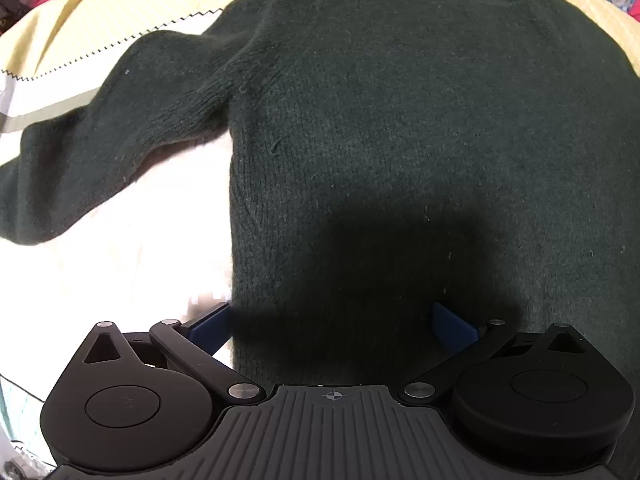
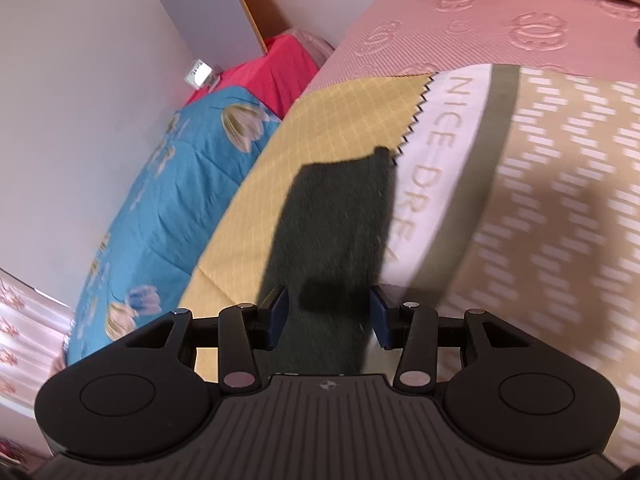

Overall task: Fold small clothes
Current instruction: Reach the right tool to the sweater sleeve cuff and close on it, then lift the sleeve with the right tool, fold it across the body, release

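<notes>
A dark green knit sweater (image 1: 380,120) lies flat on the bed, neck at the far side, one sleeve (image 1: 100,132) stretched out to the left. My left gripper (image 1: 332,320) is open just above the sweater's near hem, its blue pads (image 1: 454,324) wide apart. In the right wrist view the sweater's other sleeve (image 2: 336,220) runs away from the camera over the bedcover. My right gripper (image 2: 328,312) is open, one pad on each side of this sleeve, apart from the cloth.
The bedcover (image 2: 560,200) is beige patterned with a yellow checked panel (image 2: 312,132) and a white band. A blue flowered quilt (image 2: 172,200) and a red cloth (image 2: 272,68) lie at the left against a white wall. A pink blanket (image 2: 500,28) lies beyond.
</notes>
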Demonstrator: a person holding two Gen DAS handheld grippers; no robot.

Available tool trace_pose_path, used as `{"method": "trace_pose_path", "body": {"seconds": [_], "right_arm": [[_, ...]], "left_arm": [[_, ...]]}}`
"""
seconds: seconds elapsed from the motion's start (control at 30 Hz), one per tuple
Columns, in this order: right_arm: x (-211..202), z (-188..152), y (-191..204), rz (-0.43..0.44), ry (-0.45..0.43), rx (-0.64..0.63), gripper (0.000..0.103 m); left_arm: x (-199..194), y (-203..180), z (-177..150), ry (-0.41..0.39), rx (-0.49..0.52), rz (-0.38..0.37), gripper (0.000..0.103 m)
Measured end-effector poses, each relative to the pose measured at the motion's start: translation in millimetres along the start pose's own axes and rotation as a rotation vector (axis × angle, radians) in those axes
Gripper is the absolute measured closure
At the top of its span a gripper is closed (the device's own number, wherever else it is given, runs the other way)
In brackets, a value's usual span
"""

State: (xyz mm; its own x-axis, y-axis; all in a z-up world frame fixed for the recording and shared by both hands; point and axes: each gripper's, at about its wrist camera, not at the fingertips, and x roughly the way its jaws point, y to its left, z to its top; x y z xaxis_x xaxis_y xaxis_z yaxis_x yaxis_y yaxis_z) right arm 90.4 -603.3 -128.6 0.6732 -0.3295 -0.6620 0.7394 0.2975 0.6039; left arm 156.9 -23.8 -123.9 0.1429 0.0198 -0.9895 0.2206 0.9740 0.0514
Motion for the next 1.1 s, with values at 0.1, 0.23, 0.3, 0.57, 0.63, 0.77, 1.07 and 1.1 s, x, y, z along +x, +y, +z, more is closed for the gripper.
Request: {"method": "trace_pose_path", "body": {"seconds": [0.1,0.23,0.3,0.57,0.63,0.77,1.07,1.1], "right_arm": [[6.7,4.3,4.5,0.005,0.014,0.008,0.07],[3.5,6.3,11.5,-0.016,0.018,-0.05,0.093],[-13.4,9.1,6.4,0.01,-0.04,-0.026,0.094],[-37.7,16.6,-22.1,-0.142,-0.089,0.016,0.094],[-47.7,14.2,-6.0,-0.131,-0.111,-0.06,0.094],[-72.3,6.4,37.1,-0.085,-0.168,-0.25,0.094],[-128.6,-73.2,133.6,0.091,-0.258,-0.725,0.094],[-133.1,-89.1,144.2,0.12,-0.255,-0.783,0.094]], "left_arm": [[1.3,-2.8,2.2,-0.001,0.001,0.003,0.0],[2.0,-6.3,4.3,-0.001,0.004,0.008,0.0],[1.4,-6.6,4.6,0.0,-0.002,0.006,0.0],[-1.4,-0.1,1.1,0.004,-0.025,0.0,0.0],[-5.1,3.7,0.9,0.008,-0.039,-0.006,0.0],[-15.4,9.5,-2.4,-0.021,-0.046,0.005,0.0],[-38.1,32.8,-25.1,-0.079,-0.099,-0.001,0.0],[-39.9,35.9,-28.9,-0.082,-0.106,-0.002,0.0]]}}
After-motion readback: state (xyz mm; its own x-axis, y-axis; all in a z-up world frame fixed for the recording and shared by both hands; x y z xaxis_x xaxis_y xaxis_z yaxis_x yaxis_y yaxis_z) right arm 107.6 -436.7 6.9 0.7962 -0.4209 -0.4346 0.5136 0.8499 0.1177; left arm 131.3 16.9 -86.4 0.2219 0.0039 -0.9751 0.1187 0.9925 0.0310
